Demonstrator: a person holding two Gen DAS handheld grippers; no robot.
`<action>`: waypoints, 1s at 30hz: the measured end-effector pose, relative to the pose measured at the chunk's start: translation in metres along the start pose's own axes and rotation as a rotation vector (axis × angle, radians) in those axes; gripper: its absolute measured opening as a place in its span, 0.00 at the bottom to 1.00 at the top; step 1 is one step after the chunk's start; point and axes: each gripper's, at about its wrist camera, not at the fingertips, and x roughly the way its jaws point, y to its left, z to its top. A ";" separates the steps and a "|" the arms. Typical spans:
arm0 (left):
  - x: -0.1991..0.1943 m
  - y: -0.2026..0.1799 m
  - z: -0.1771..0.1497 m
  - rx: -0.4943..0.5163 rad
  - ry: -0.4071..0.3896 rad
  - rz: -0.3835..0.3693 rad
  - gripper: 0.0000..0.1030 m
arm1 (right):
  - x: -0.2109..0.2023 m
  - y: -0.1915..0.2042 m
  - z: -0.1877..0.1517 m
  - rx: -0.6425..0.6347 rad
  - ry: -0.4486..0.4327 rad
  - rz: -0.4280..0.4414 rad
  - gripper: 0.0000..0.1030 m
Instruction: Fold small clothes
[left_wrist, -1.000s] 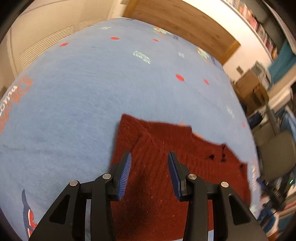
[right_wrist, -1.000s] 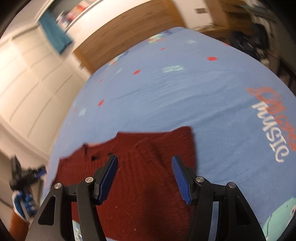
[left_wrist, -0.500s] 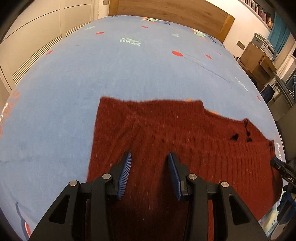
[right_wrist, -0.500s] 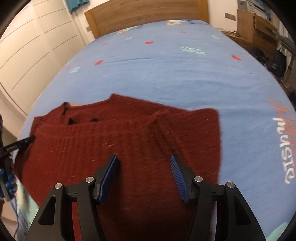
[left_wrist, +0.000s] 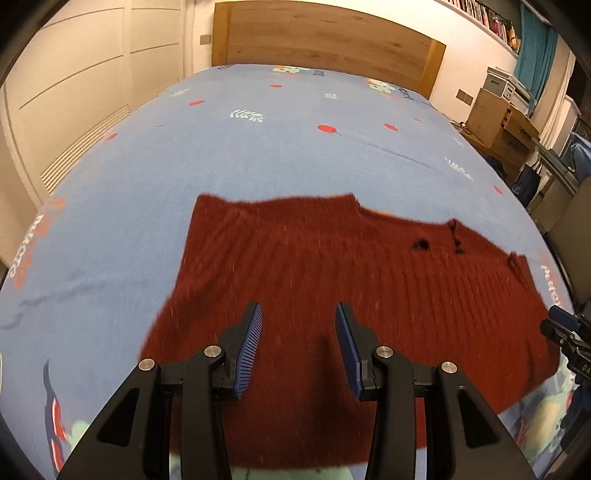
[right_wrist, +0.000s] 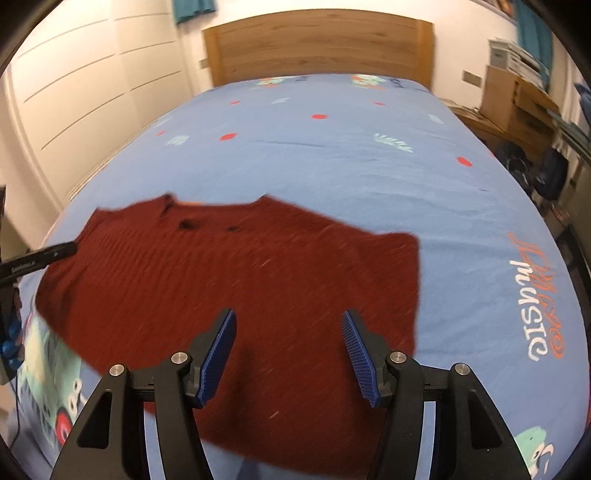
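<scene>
A dark red knitted sweater (left_wrist: 332, 280) lies spread flat on the blue bed cover (left_wrist: 258, 155); it also shows in the right wrist view (right_wrist: 221, 280). Small black marks sit near its far edge. My left gripper (left_wrist: 298, 345) is open and empty, hovering above the sweater's near left part. My right gripper (right_wrist: 288, 352) is open and empty, above the sweater's near right part. Each gripper's tip shows at the edge of the other's view, beside the sweater: the right one (left_wrist: 565, 328) and the left one (right_wrist: 40, 258).
The bed cover (right_wrist: 369, 155) has red dots, leaf prints and orange-white lettering (right_wrist: 535, 295). A wooden headboard (left_wrist: 325, 40) stands at the far end. White wardrobe doors (left_wrist: 74, 92) are on the left. Cardboard boxes and a desk (left_wrist: 506, 118) stand on the right.
Both grippers have swung to face the headboard and drawn back, so more of the sweater shows. Both stayed open and empty. The sweater has not moved.
</scene>
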 end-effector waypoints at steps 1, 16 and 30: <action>0.001 -0.003 -0.008 0.004 0.002 0.013 0.35 | 0.002 0.003 -0.005 -0.004 0.005 -0.001 0.60; 0.032 -0.024 -0.043 0.071 -0.033 0.098 0.56 | 0.036 0.006 -0.045 -0.027 0.049 -0.037 0.80; 0.034 -0.012 -0.045 0.003 -0.021 0.085 0.76 | 0.022 -0.008 -0.058 -0.060 0.055 -0.063 0.81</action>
